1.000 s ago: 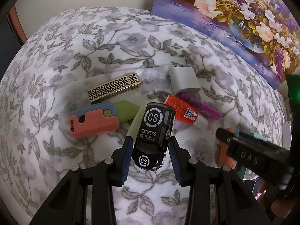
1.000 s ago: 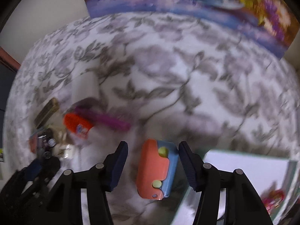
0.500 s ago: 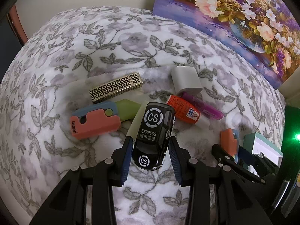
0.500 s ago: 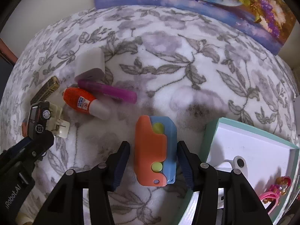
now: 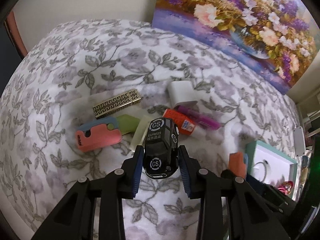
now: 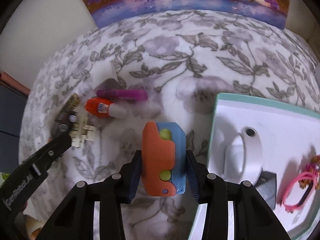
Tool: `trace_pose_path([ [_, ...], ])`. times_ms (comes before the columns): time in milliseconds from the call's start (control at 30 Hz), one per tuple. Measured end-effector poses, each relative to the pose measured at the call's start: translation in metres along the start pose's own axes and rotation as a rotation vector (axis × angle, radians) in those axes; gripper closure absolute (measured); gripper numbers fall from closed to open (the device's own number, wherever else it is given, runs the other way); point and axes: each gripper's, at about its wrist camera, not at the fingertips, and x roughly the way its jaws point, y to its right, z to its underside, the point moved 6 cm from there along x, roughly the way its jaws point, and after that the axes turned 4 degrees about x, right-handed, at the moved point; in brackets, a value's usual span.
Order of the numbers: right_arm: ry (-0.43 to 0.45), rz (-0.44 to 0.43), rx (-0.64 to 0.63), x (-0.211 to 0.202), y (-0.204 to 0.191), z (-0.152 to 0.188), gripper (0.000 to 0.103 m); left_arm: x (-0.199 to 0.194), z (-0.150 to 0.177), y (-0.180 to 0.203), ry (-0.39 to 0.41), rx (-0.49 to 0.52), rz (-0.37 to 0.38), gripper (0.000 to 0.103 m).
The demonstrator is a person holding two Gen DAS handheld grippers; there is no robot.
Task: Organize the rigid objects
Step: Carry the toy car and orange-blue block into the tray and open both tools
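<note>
My left gripper point(image 5: 161, 160) is shut on a black toy car point(image 5: 161, 150) marked "CS EXPRESS", held just above the flowered bedspread. In the right wrist view it shows as a dark arm at the left point(image 6: 60, 140). An orange and blue gadget point(image 6: 160, 152) with green dots stands on edge between the pads of my right gripper point(image 6: 163, 160). Those jaws are closing and both pads touch its sides. It hangs next to the left rim of a white tray with a teal border point(image 6: 215, 120). The left wrist view shows the same gadget point(image 5: 237, 164) low at the right.
On the bedspread lie a gold-patterned bar point(image 5: 117, 104), a pink and blue gadget point(image 5: 98, 138), a green piece point(image 5: 128, 122), a white case point(image 5: 182, 94), an orange glue bottle point(image 5: 178, 120) and a purple tube point(image 5: 198, 118). The tray holds a white ring point(image 6: 244, 152), a pink hair accessory point(image 6: 298, 188) and a dark block point(image 6: 266, 188). A flower painting point(image 5: 240, 20) leans behind.
My right gripper has carried the orange and blue gadget rightward to the tray's edge, and its jaws have narrowed onto it. The left gripper and the car have stayed put.
</note>
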Motion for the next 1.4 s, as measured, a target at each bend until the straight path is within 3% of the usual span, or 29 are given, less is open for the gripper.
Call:
trace_pose_path([
  [167, 0.026, -0.021, 0.024, -0.041, 0.011, 0.008, 0.058, -0.02, -0.002, 0.008, 0.034, -0.012, 0.063, 0.067],
  [367, 0.051, -0.048, 0.083, -0.073, 0.032, 0.013, 0.059, -0.05, 0.001, 0.019, 0.096, 0.031, 0.021, 0.067],
  [533, 0.076, -0.019, 0.12, -0.081, 0.049, 0.019, 0.059, -0.063, 0.011, 0.045, 0.116, 0.092, 0.013, 0.067],
  [700, 0.094, 0.06, 0.164, -0.095, 0.085, 0.031, 0.058, -0.064, 0.03, 0.083, 0.098, 0.17, 0.037, 0.067],
  [1033, 0.103, 0.128, 0.269, -0.116, 0.15, 0.058, 0.058, -0.058, 0.073, 0.14, 0.049, 0.316, 0.037, 0.067],
  [1400, 0.05, 0.134, 0.348, -0.111, 0.19, 0.086, 0.058, -0.038, 0.117, 0.173, -0.051, 0.403, 0.055, 0.067],
])
